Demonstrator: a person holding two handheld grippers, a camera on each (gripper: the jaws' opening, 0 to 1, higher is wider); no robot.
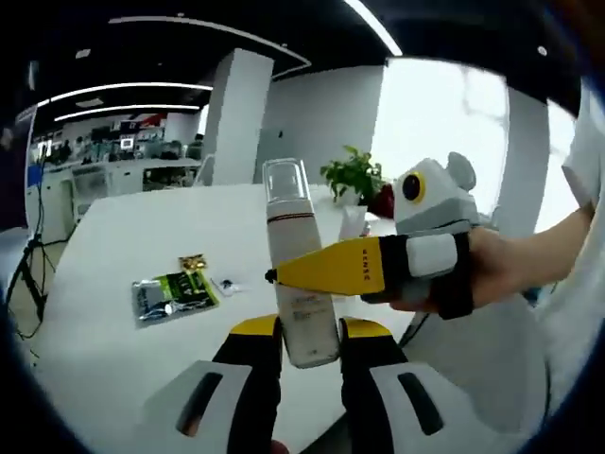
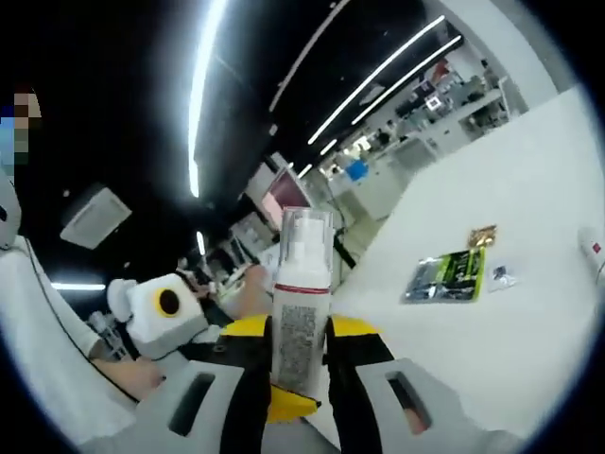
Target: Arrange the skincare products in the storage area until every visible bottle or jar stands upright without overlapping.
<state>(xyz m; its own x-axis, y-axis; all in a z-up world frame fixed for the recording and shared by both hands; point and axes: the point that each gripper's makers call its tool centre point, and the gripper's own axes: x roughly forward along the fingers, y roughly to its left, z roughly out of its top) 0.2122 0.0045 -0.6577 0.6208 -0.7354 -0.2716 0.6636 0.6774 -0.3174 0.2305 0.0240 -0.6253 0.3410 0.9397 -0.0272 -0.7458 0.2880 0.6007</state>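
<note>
A white pump bottle with a clear cap and a red band is held up in the air above the white table. My left gripper is shut on its lower body, one yellow-tipped jaw on each side. My right gripper comes in from the right in a person's hand and clamps the same bottle across its middle. In the right gripper view the bottle stands between my right gripper jaws, label facing me. A second white bottle shows at the table's right edge.
A green packet lies flat on the table, with a small gold item and a tiny piece beside it. A potted plant stands at the far side. The green packet also shows on the table.
</note>
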